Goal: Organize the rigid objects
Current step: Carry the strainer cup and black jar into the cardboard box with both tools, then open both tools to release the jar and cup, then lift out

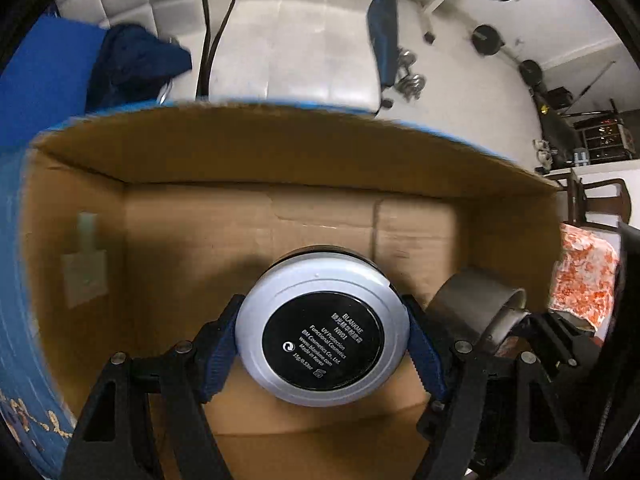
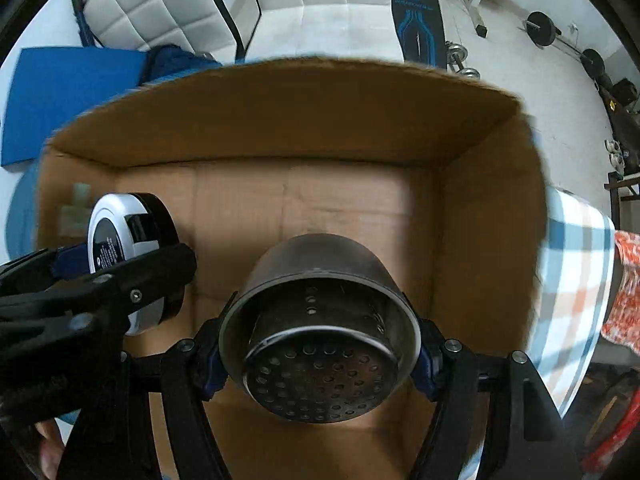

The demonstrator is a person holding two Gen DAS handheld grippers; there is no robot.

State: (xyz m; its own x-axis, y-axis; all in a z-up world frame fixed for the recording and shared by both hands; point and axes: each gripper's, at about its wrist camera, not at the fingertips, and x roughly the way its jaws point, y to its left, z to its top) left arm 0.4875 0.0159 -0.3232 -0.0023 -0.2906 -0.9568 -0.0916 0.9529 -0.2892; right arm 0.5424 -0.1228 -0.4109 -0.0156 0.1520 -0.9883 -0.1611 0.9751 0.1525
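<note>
- Waiting below both my grippers, the cardboard box (image 2: 280, 120) looks bare inside: nothing placed yet.
- My right gripper (image 2: 320, 344) clamps the metal strainer cup (image 2: 320, 360) above it.
- My left gripper (image 1: 322, 340) grips the cosmetic compact (image 1: 322, 336), unreleased.

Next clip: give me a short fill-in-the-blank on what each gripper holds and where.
1. The left gripper is shut on a round silver cosmetic compact with a ____ label.
2. The right gripper is shut on a perforated ____ strainer cup.
3. Both items hang over an open ____ box.

Missing words: black; metal; cardboard
</note>
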